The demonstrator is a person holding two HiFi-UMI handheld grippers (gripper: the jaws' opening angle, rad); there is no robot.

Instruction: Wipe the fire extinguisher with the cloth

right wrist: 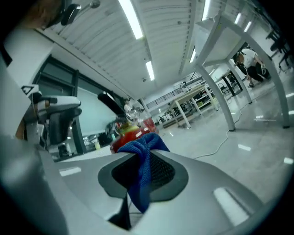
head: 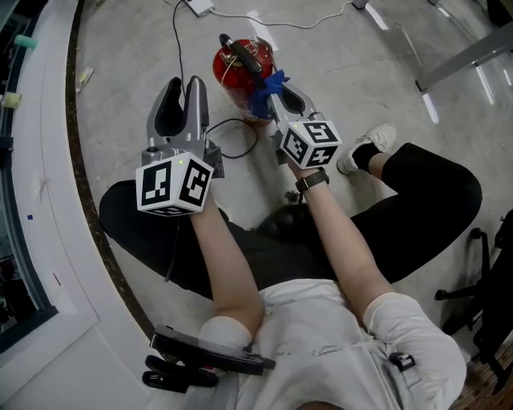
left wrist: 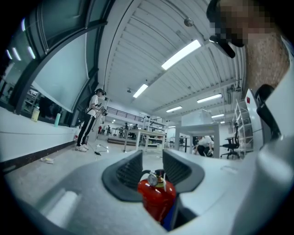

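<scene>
A red fire extinguisher point(head: 239, 74) with a black handle stands upright on the floor in front of me. My right gripper point(head: 276, 94) is shut on a blue cloth point(head: 268, 86), and the cloth is pressed against the extinguisher's right side. In the right gripper view the cloth point(right wrist: 143, 170) hangs bunched between the shut jaws of that gripper point(right wrist: 145, 152), with the extinguisher point(right wrist: 125, 136) just beyond. My left gripper point(head: 183, 88) hovers to the extinguisher's left, open and holding nothing. From the left gripper point(left wrist: 152, 159), the extinguisher point(left wrist: 156, 197) shows low between its jaws, not touched.
A black cable point(head: 237, 128) loops over the floor near the extinguisher, and a white plug point(head: 199, 6) lies farther back. My shoe point(head: 370, 144) and bent legs flank the spot. A curved ledge point(head: 48, 208) runs along the left. A table leg point(head: 469, 56) stands at the right.
</scene>
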